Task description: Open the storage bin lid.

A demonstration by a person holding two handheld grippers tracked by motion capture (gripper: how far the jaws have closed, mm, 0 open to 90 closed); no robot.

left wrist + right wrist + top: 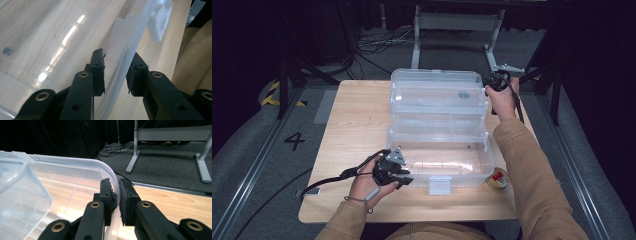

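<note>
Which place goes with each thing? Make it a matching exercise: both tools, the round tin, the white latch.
1 left tool
2 right tool
3 round tin
4 white latch

A clamped on the box at its far right corner
B on the table by its near right corner
C astride its near left wall
D middle of its front wall

Pairs: 1-C, 2-A, 3-B, 4-D

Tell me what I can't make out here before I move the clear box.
- High view: left hand-held gripper jaws, hidden by its body and the hand.
- High view: right hand-held gripper jaws, behind the clear box lid corner.
- High view: round tin label, too small.
- Left gripper view: small dark speck in the box, blurred.
</note>
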